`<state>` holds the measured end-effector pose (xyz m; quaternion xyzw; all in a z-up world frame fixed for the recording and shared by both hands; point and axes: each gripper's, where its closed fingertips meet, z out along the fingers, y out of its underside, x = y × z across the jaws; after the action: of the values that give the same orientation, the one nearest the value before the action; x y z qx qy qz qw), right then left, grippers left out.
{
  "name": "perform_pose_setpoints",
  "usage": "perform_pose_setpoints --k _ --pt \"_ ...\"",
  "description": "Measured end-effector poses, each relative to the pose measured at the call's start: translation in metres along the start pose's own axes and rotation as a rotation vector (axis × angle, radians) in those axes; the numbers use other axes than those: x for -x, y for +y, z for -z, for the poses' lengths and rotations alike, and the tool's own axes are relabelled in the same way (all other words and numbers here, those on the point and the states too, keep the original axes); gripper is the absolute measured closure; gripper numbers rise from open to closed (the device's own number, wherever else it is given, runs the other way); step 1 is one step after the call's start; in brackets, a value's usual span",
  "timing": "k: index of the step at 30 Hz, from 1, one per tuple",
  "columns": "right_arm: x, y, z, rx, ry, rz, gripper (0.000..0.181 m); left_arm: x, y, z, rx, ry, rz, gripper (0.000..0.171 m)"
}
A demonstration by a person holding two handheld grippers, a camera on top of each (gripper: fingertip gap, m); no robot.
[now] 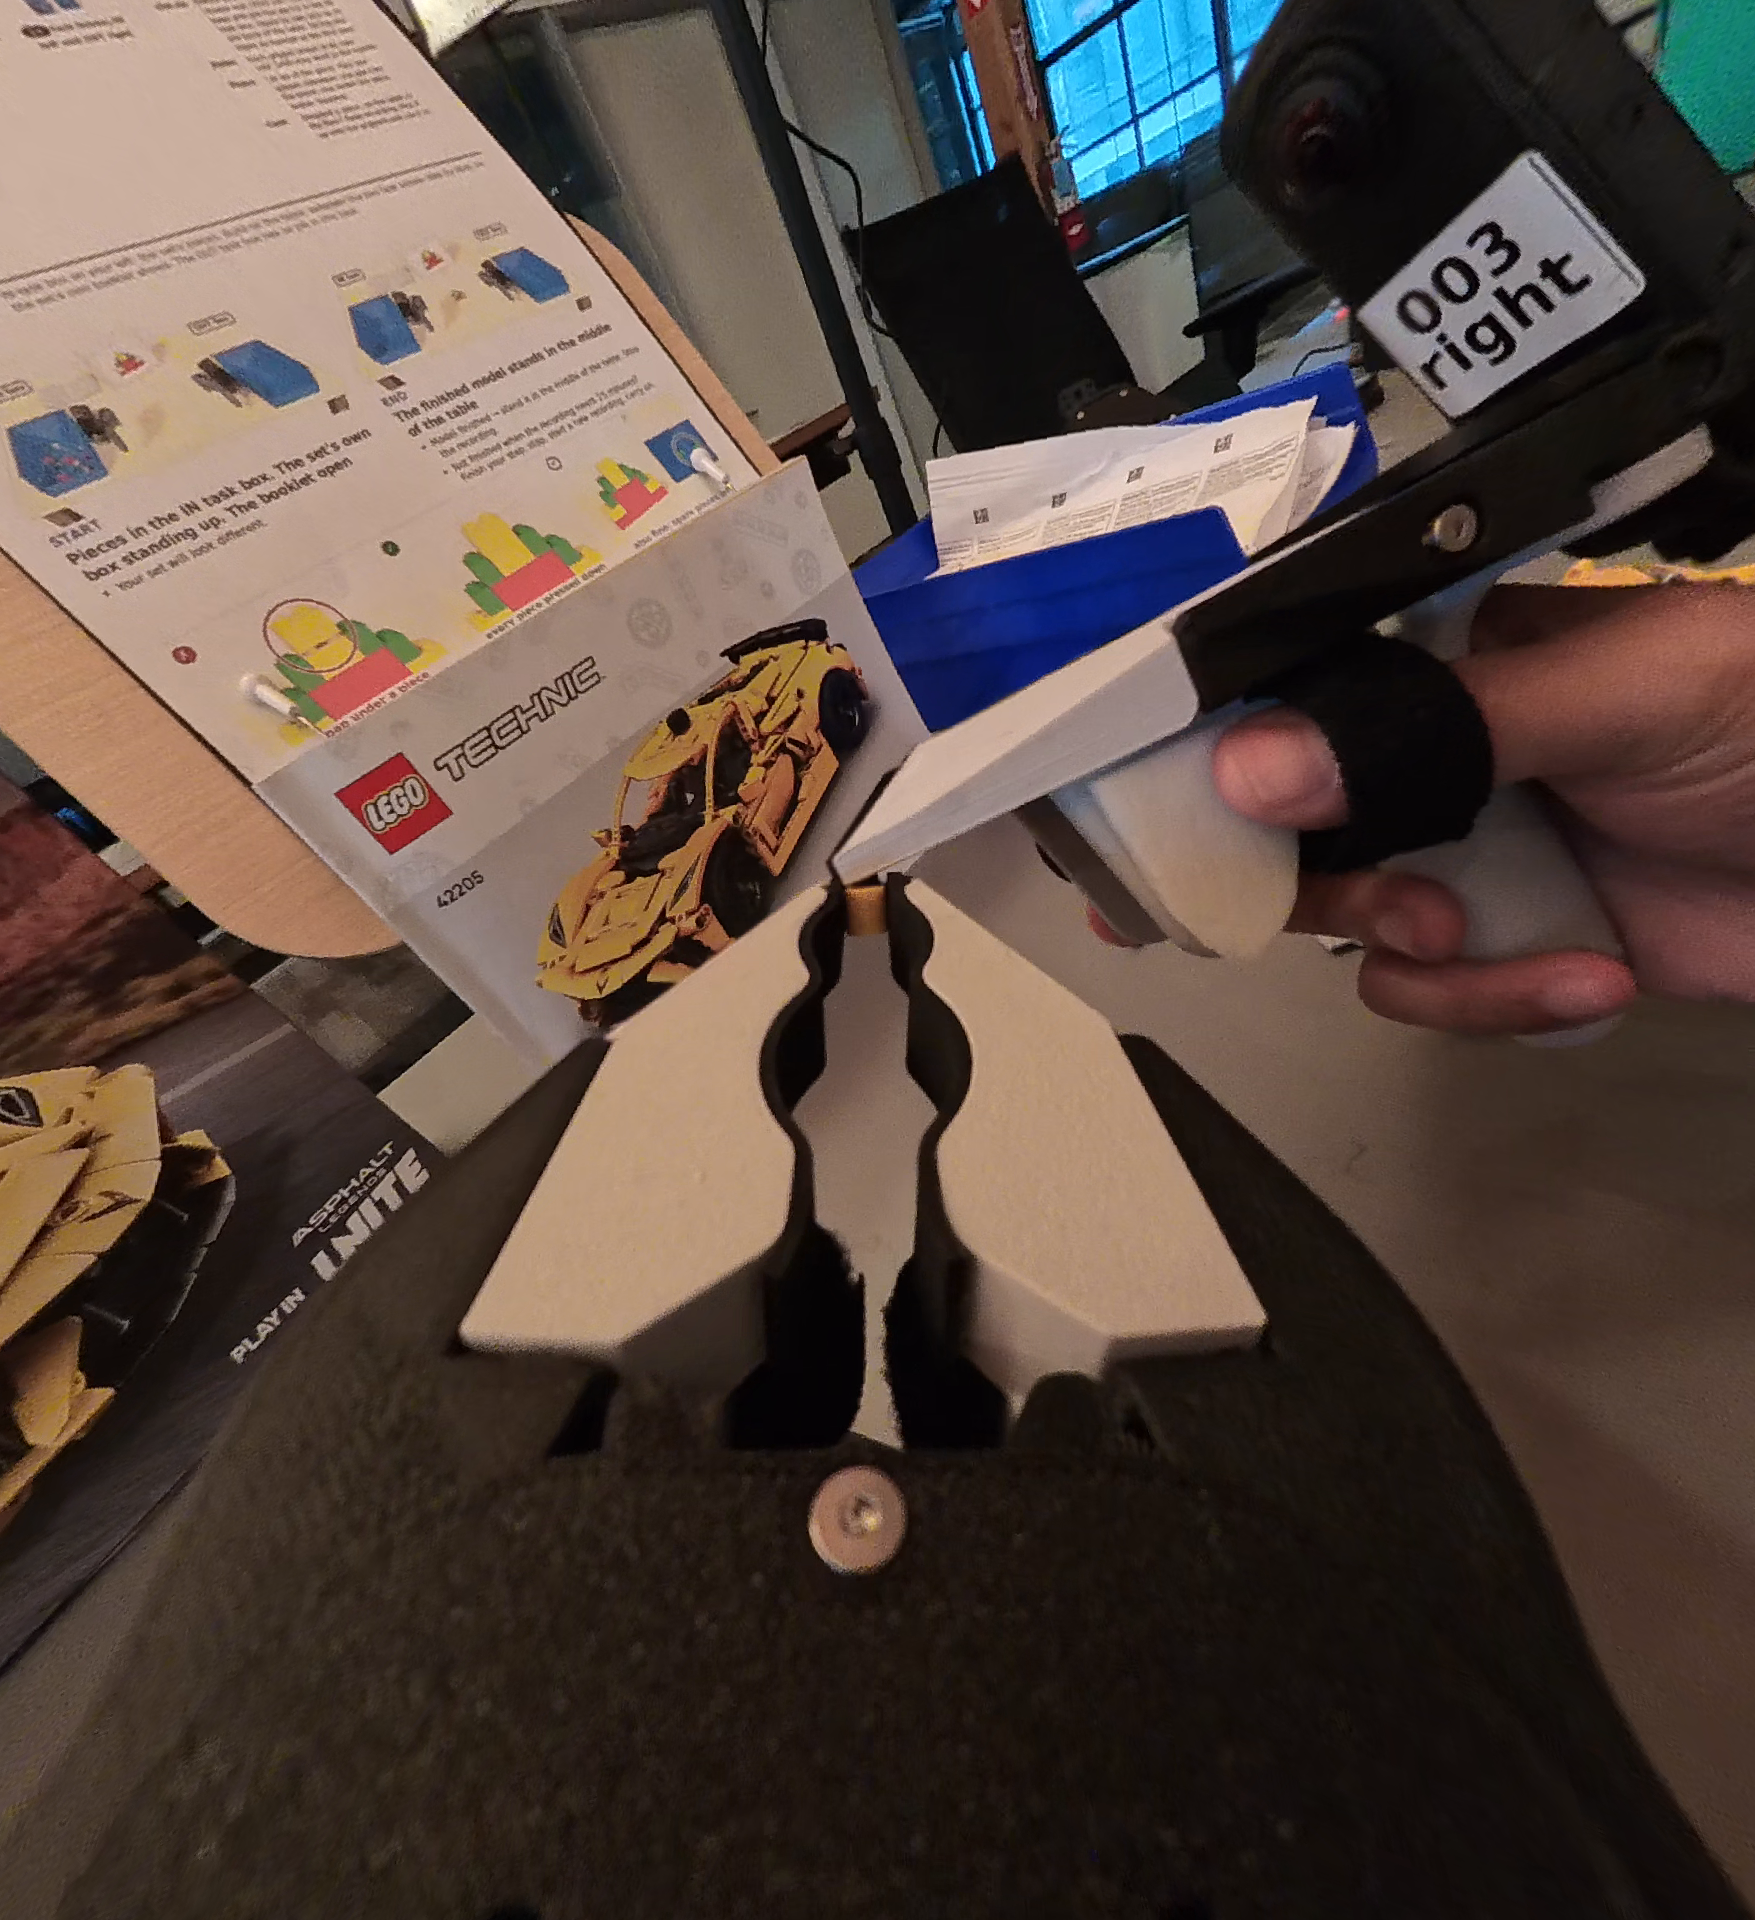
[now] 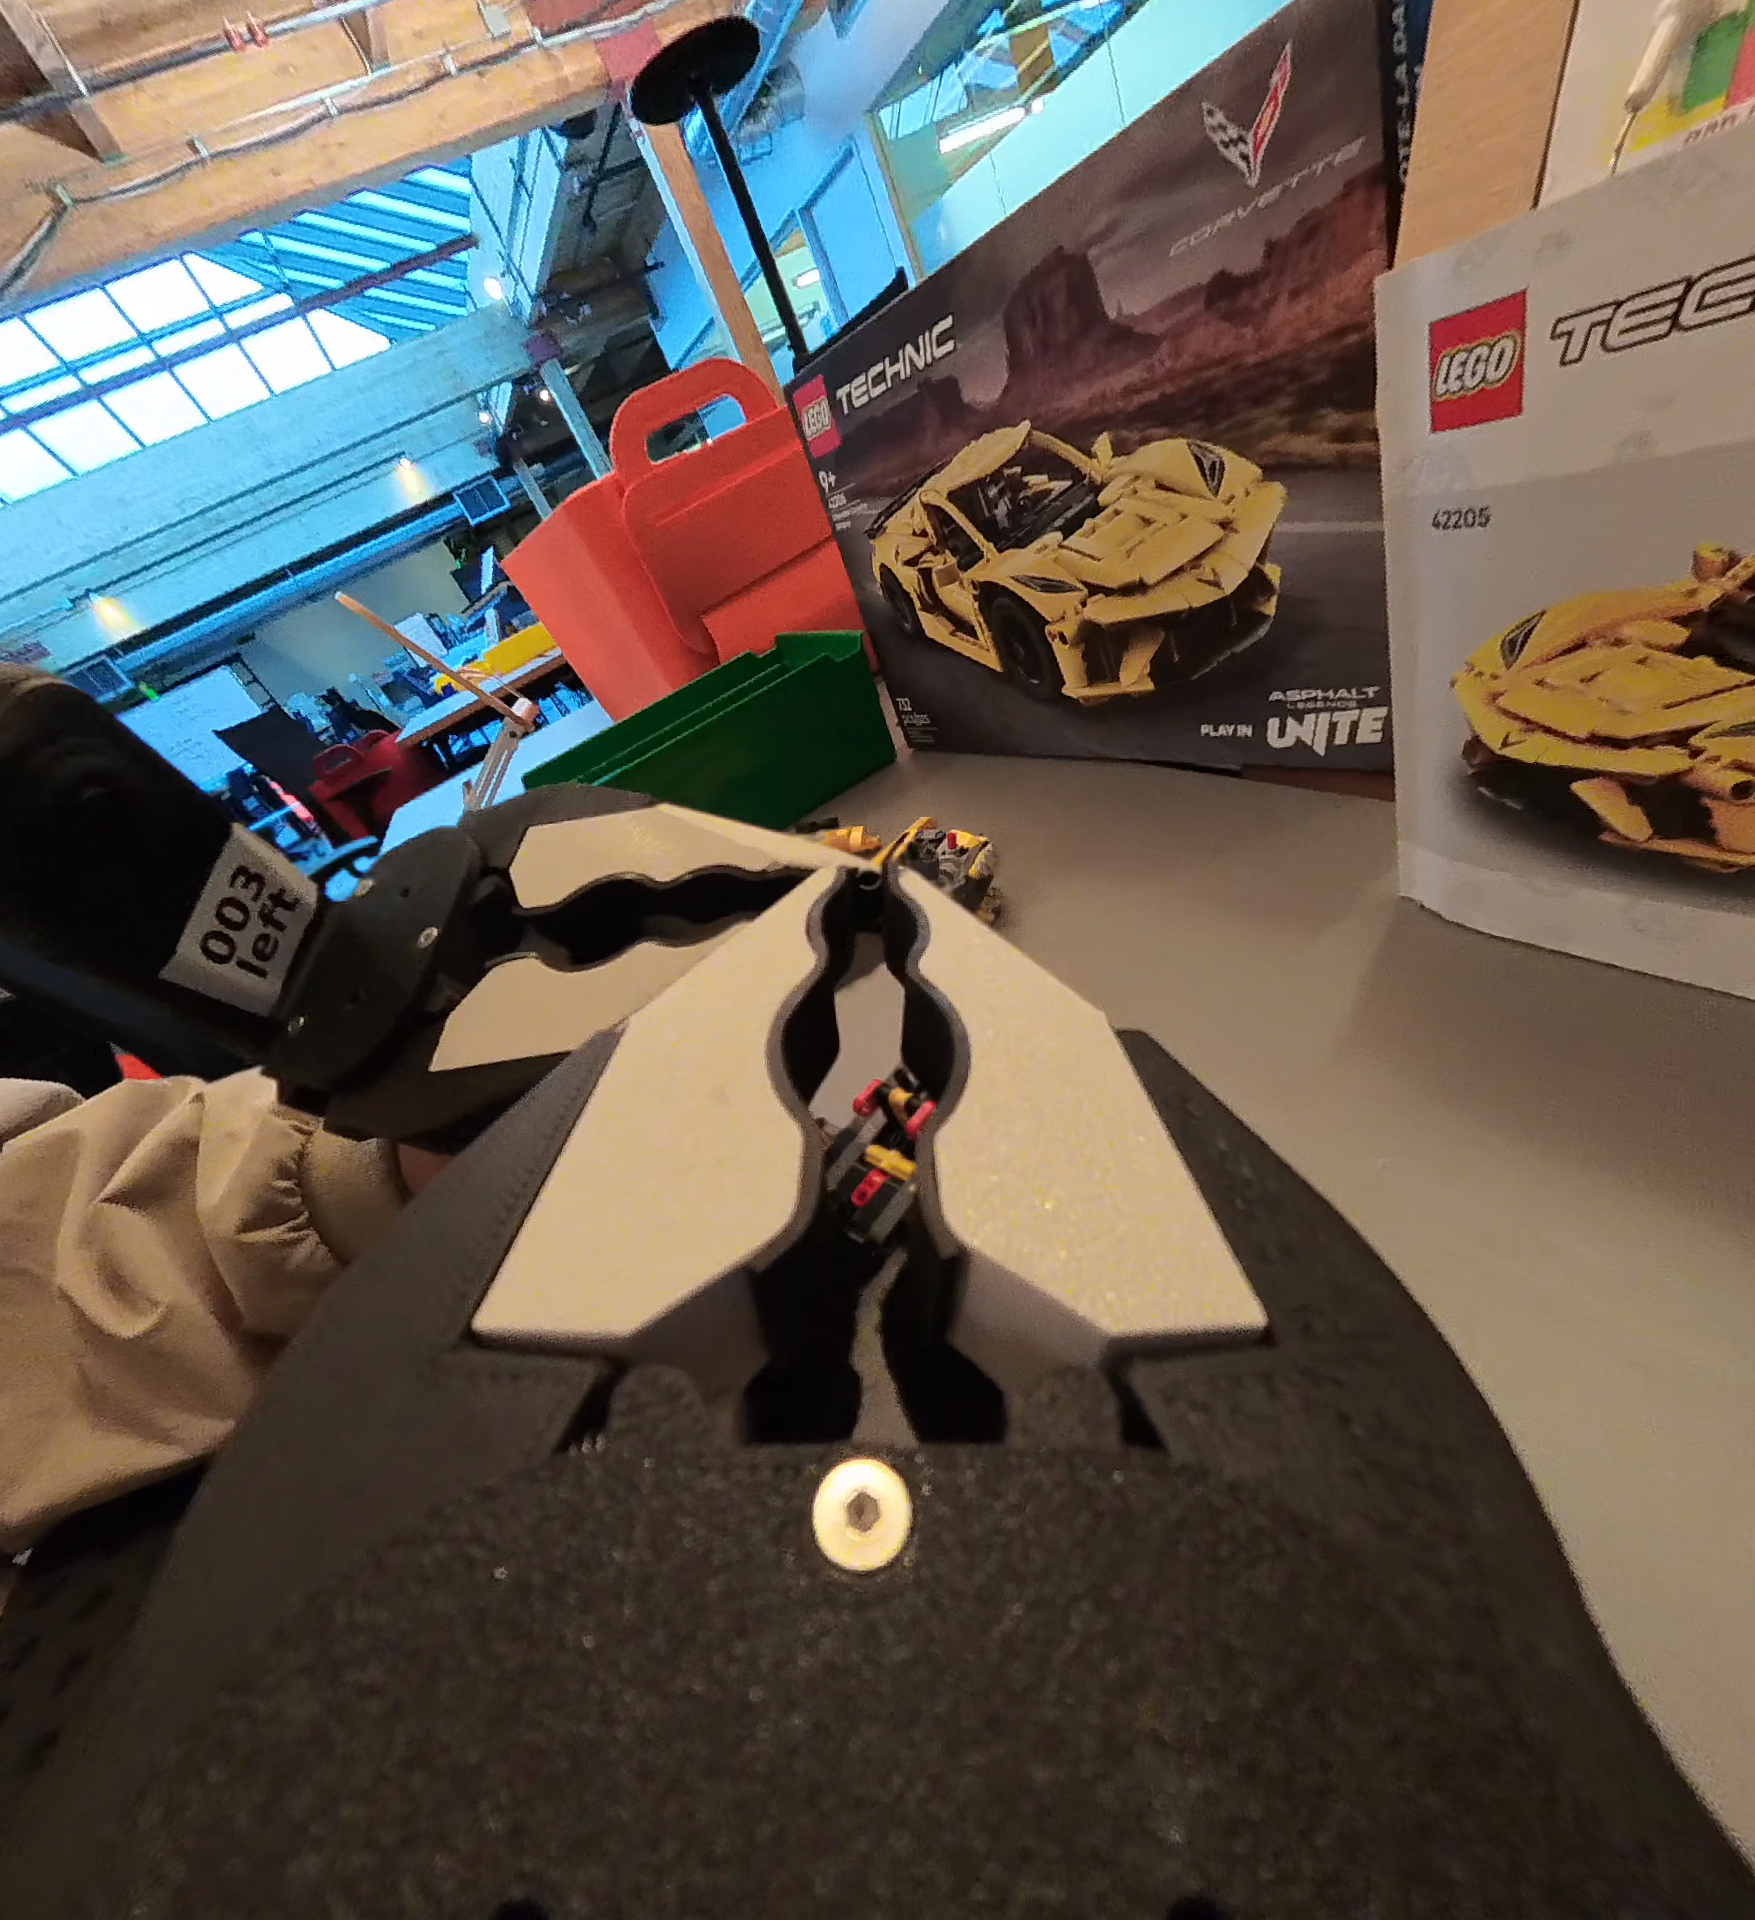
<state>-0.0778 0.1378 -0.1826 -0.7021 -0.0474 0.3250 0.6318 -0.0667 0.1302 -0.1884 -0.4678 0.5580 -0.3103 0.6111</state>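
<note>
Pinching a small tan piece (image 1: 865,907), left gripper (image 1: 865,920) meets tip-to-tip with right gripper (image 2: 868,891), itself pressed onto a dark bit (image 2: 869,881), above grey table (image 2: 1475,1143), booklet (image 1: 592,790) just behind.

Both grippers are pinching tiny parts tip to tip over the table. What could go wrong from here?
1. The left gripper holds the small tan piece only at its very tips; a slight twist could pop it loose.
2. The right gripper pinches a dark part, too small to identify, just as narrowly.
3. A dropped piece could fall among the loose parts on the table and be hard to find.
</note>
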Motion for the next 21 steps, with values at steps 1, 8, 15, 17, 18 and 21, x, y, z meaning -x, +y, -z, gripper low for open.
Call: perform_pose_setpoints --k 1,8,15,17,18,21 --pt "-0.001 0.001 0.0 0.007 0.002 0.001 0.178 0.0 0.001 0.0 0.006 -0.002 -0.003 0.164" --pt "-0.008 -0.001 0.0 0.005 0.056 -0.066 0.181 0.007 0.011 -0.005 0.115 -0.045 -0.058 0.164" --pt "-0.076 -0.089 0.12 -0.202 0.171 -0.191 0.179 0.028 -0.006 0.009 -0.012 -0.011 0.159 0.165" --pt "-0.105 -0.046 0.145 0.171 0.326 -0.16 0.178 0.006 0.0 0.003 -0.025 0.123 0.282 0.165" --pt "-0.121 -0.031 0.165 0.29 0.452 -0.091 0.178 -0.004 0.008 0.0 -0.007 0.184 0.336 0.165" --pt "-0.149 0.021 0.221 0.652 0.674 -0.018 0.176 -0.027 0.024 -0.008 0.081 0.331 0.489 0.165"
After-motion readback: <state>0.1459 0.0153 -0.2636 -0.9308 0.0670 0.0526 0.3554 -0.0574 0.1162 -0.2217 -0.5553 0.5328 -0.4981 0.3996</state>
